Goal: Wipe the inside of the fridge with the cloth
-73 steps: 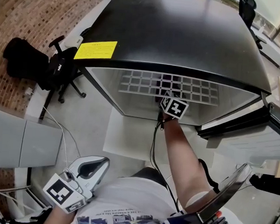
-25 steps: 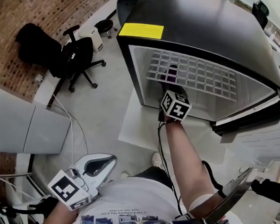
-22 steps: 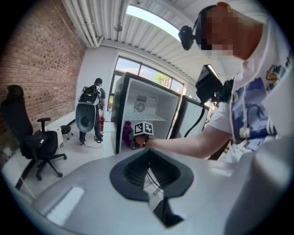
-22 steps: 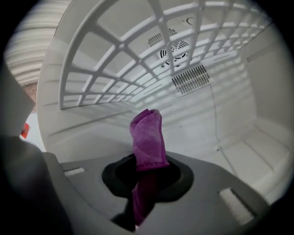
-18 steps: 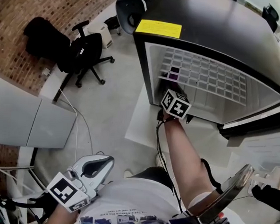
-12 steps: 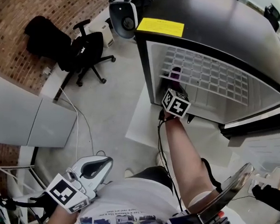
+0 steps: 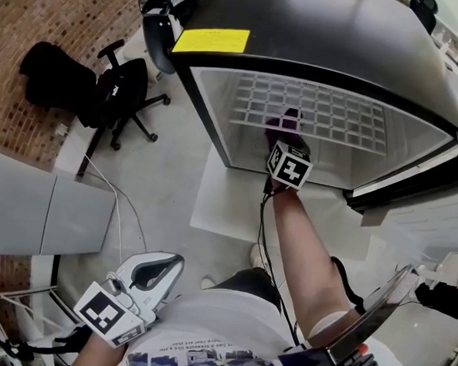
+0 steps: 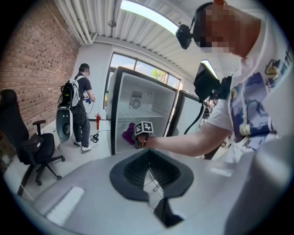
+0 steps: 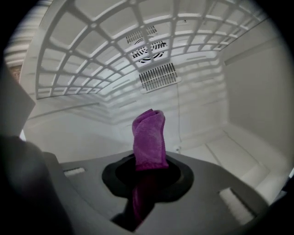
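The black fridge (image 7: 315, 37) stands open, its white inside (image 9: 239, 92) bare, with a white wire shelf (image 7: 310, 114) across the top. My right gripper (image 7: 284, 141) reaches into the opening just under that shelf, shut on a folded purple cloth (image 7: 283, 126). In the right gripper view the cloth (image 9: 149, 135) sticks up from between the jaws of the right gripper (image 9: 148, 167), apart from the back wall and its vents (image 9: 158, 75). My left gripper (image 7: 155, 270) hangs low beside my body, far from the fridge, shut and holding nothing; its own view (image 8: 149, 156) looks towards the fridge.
The fridge door (image 7: 413, 201) swings open to the right. A black office chair (image 7: 118, 94) stands left of the fridge by the brick wall. A white mat (image 7: 216, 208) lies on the floor before the opening. A person with a backpack (image 8: 80, 110) stands left of the fridge.
My head view has shifted around the fridge. The right gripper keeps the purple cloth at the opening under the wire shelf. The left gripper stays low at my side.
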The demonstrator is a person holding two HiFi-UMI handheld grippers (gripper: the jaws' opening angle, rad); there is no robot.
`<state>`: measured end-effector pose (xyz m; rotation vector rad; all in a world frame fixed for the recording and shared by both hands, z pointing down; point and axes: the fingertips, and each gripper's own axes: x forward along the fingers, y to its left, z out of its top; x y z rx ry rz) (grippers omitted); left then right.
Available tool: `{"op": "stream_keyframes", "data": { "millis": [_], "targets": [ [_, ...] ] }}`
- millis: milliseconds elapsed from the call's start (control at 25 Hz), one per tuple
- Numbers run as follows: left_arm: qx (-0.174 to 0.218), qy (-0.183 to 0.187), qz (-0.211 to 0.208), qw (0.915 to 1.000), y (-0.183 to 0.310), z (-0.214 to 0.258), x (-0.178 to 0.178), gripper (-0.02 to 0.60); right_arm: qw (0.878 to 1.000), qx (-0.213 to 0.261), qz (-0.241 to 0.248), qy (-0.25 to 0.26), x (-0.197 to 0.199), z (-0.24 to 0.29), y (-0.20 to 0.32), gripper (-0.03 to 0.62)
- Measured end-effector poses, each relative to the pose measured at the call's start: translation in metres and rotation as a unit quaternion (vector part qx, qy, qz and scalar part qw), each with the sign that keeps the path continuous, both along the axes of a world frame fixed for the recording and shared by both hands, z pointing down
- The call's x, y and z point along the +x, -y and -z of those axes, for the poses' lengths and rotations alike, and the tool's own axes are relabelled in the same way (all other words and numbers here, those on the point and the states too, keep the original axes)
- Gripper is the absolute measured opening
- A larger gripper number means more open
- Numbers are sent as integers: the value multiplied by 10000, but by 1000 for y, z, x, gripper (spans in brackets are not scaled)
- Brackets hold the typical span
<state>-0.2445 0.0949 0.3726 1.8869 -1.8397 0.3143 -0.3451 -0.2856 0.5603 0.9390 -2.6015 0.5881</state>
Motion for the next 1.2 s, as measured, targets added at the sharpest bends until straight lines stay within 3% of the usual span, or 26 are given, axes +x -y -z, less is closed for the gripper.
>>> {"op": "stream_keyframes", "data": {
  "millis": [680, 1200],
  "targets": [
    [153, -108, -992, 9949, 62, -3, 31, 6, 9917, 374, -1057, -629, 126, 4, 78, 52],
    [245, -130, -1221, 9921, 71, -2, 37, 6, 9825, 962, -1281, -947, 155, 26, 82, 52]
  ]
}}
